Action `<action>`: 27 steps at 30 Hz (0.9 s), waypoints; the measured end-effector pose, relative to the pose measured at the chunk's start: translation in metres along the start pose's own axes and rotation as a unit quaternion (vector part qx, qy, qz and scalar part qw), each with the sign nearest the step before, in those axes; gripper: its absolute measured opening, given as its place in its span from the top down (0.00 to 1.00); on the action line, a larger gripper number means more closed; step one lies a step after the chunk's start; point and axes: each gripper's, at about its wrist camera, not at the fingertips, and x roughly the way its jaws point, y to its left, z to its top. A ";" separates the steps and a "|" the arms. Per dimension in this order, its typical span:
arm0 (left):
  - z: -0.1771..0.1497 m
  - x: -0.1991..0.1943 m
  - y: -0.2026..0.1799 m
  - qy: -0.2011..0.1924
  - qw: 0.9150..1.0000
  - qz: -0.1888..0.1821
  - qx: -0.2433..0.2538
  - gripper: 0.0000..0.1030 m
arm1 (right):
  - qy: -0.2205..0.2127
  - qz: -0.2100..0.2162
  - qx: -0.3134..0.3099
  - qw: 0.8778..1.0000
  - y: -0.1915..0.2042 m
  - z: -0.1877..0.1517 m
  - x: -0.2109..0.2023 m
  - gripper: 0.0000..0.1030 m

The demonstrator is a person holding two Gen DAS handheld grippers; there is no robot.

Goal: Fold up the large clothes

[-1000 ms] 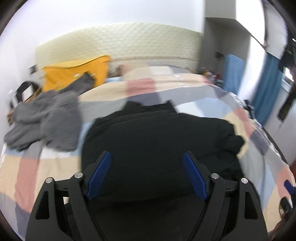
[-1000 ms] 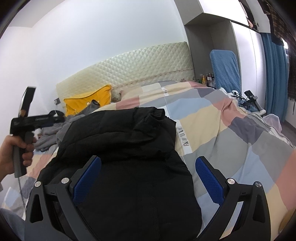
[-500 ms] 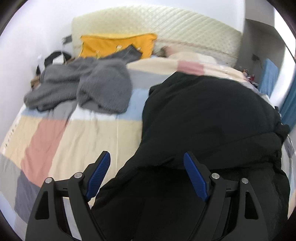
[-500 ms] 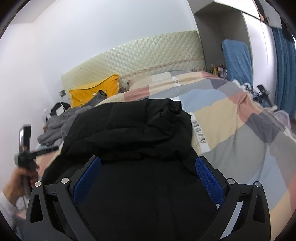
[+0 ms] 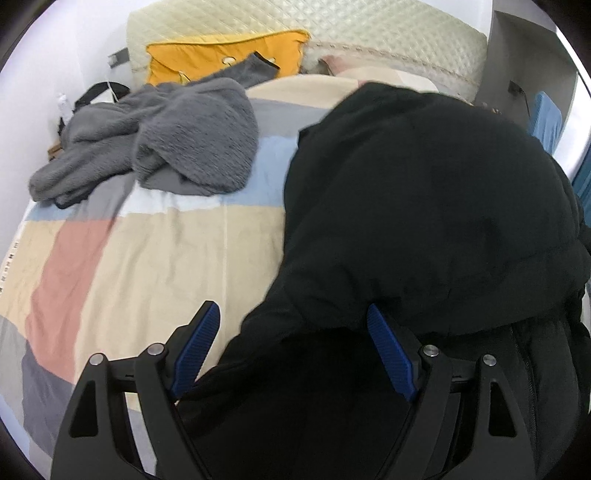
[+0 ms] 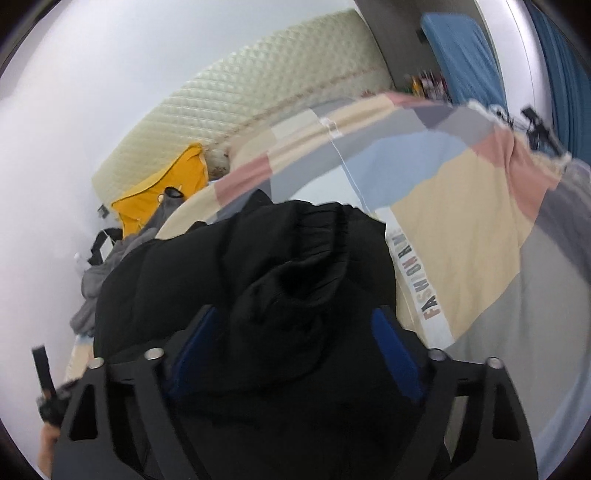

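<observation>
My right gripper (image 6: 295,354) is closing around the black jacket's (image 6: 258,295) cuffed sleeve, which runs toward twelve o'clock on the bed (image 6: 480,221). My left gripper (image 5: 293,354) gapes over its hem, gripping nothing.

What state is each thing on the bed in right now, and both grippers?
black jacket: partly folded, bunched on the bedspread.
grey fleece garment: crumpled, unfolded, apart from the jacket.
yellow pillow: propped against the headboard.
left gripper: open, jacket fabric between its fingers.
right gripper: closing around jacket fabric.
</observation>
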 end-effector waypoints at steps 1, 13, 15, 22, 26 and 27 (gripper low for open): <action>0.000 0.002 -0.001 0.007 1.000 -0.009 0.006 0.20 | 0.006 0.004 0.008 1.000 -0.005 0.002 0.007 0.35; -0.011 0.006 -0.017 0.025 0.997 0.006 0.072 0.20 | -0.034 0.083 -0.013 0.996 0.017 0.018 -0.013 0.89; -0.006 0.011 -0.013 0.022 0.999 0.008 0.045 0.20 | -0.048 0.097 -0.018 0.994 0.022 0.022 -0.023 0.89; 0.010 0.004 0.012 -0.040 0.997 0.007 -0.060 0.19 | -0.022 0.072 -0.034 0.997 0.025 0.014 -0.017 0.89; 0.013 -0.005 0.026 -0.067 0.992 0.018 -0.102 0.19 | -0.045 0.096 -0.063 0.992 0.042 0.010 -0.027 0.89; 0.014 -0.007 0.031 -0.073 0.991 0.023 -0.112 0.19 | -0.046 0.101 -0.070 0.991 0.048 0.009 -0.029 0.89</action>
